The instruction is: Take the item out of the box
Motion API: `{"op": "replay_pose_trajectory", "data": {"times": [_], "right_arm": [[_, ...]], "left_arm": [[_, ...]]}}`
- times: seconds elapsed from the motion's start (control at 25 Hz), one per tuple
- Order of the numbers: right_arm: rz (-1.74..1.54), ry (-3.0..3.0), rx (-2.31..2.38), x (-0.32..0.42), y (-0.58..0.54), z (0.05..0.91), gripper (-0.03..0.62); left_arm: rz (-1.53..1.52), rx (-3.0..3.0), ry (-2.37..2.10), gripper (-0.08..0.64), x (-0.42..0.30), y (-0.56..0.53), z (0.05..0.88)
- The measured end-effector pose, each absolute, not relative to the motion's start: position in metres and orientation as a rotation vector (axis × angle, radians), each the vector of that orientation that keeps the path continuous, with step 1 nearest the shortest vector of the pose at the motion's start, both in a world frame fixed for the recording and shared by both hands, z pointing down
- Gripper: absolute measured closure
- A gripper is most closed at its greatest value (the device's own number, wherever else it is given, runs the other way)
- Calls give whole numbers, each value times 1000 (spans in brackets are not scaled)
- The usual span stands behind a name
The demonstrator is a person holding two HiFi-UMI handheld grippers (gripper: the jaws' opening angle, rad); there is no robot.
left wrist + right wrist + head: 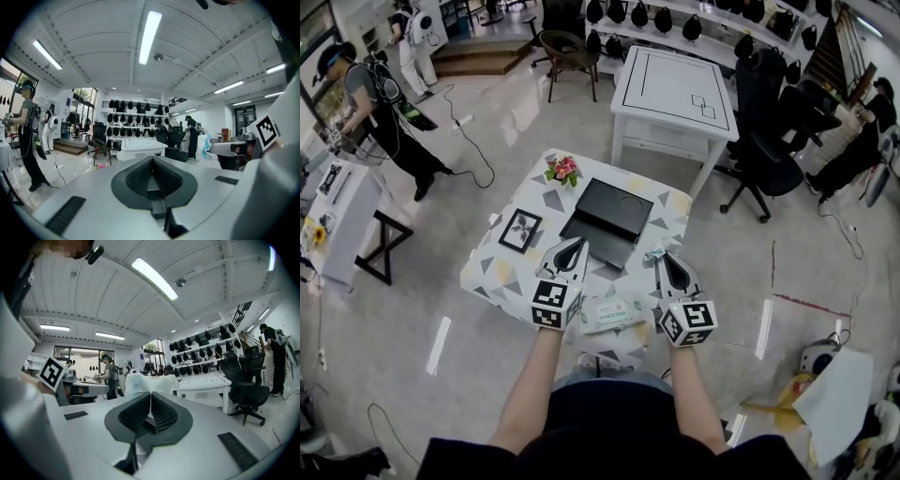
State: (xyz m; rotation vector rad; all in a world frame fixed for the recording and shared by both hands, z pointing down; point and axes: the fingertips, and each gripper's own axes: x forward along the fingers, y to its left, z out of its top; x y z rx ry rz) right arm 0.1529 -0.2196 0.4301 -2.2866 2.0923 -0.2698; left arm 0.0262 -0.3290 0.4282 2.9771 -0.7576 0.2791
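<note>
A black box (605, 220) lies open at the middle of the patterned table (670, 211); I cannot see anything inside it. My right gripper (660, 257) hovers near the box's front right corner, shut on a crumpled white and light-blue item (653, 252) that looks like a face mask. In the right gripper view the item (140, 383) bulges out beyond the closed jaws (150, 397). It also shows in the left gripper view (205, 145). My left gripper (575, 246) is at the box's front left, shut and empty (152, 159).
A pack of wipes (611, 312) lies at the table's front edge between my grippers. A framed picture (520, 230) and flowers (562, 171) sit on the table's left side. Behind stand a white table (680, 94), a black office chair (769, 141) and a person (384, 112).
</note>
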Motion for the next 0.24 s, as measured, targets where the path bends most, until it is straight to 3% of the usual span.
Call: {"op": "replay_pose_trajectory", "data": {"times": [0.24], "right_arm": [[-277,2099,-2291,150,-223,431,580]], "left_arm": [[283,2971,-761,540,24,-333,429]]}}
